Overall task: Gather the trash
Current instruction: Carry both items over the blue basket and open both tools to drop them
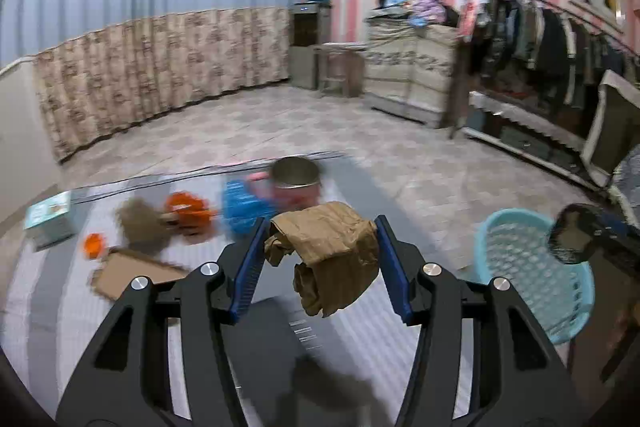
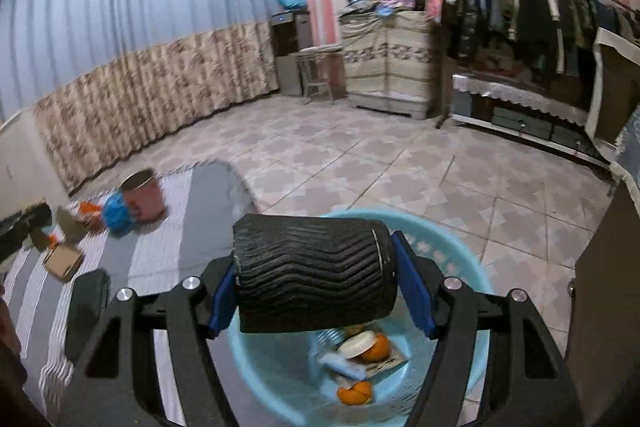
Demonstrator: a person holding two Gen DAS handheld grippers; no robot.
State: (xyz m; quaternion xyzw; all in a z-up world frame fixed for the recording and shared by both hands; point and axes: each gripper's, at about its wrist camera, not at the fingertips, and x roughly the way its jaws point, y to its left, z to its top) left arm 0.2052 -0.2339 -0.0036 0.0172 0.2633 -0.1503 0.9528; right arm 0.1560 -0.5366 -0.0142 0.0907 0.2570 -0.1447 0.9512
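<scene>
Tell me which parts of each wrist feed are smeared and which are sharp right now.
Left wrist view: the tongs and crumpled brown paper are sharp, while the floor litter and blue basket are motion-smeared. Right wrist view: the ribbed black cup is crisp, the pink can is blurred, and straight lines bow toward the edges.
</scene>
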